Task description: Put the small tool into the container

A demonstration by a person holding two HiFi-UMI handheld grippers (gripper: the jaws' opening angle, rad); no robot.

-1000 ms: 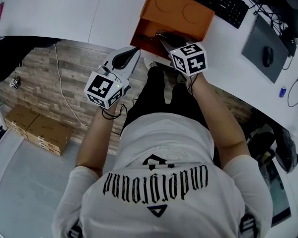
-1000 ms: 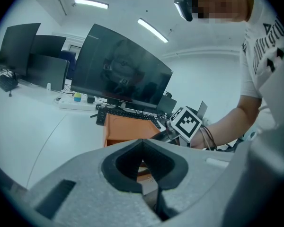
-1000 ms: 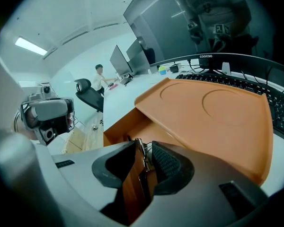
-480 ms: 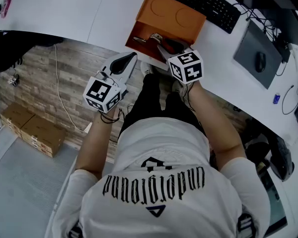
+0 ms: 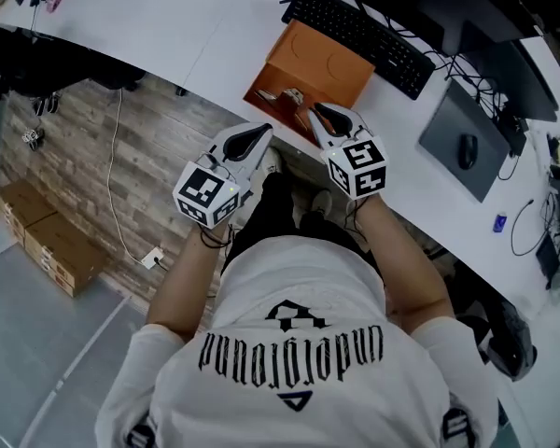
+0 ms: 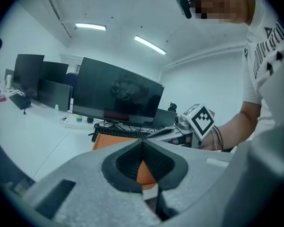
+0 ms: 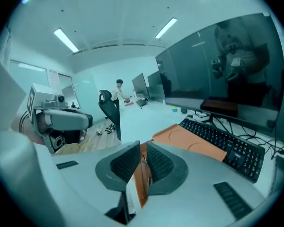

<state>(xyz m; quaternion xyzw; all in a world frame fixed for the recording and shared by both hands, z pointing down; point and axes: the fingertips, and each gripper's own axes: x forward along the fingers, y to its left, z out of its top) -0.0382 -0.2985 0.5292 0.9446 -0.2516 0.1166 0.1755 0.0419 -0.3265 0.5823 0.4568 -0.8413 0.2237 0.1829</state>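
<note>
An orange container (image 5: 322, 56) stands open at the white desk's near edge, its lid tilted back. A small metal tool (image 5: 289, 95) lies in its open tray. My right gripper (image 5: 319, 110) hovers at the tray's near right corner, apart from the tool. Its jaws are closing, with a narrow gap and nothing between them (image 7: 140, 146). The orange container (image 7: 195, 142) shows beyond them. My left gripper (image 5: 260, 132) hangs over the floor just short of the desk, shut and empty (image 6: 142, 143). A strip of the orange container (image 6: 114, 140) shows past it.
A black keyboard (image 5: 362, 34) lies right behind the container, with monitors beyond. A dark mat with a mouse (image 5: 467, 149) is to the right. Cardboard boxes (image 5: 45, 239) and a cable (image 5: 121, 175) lie on the wooden floor. A person (image 7: 118, 91) stands far off.
My right gripper has drawn back out of the container's tray to its near edge, and the tool now lies uncovered inside. The left gripper has lifted a little toward the desk.
</note>
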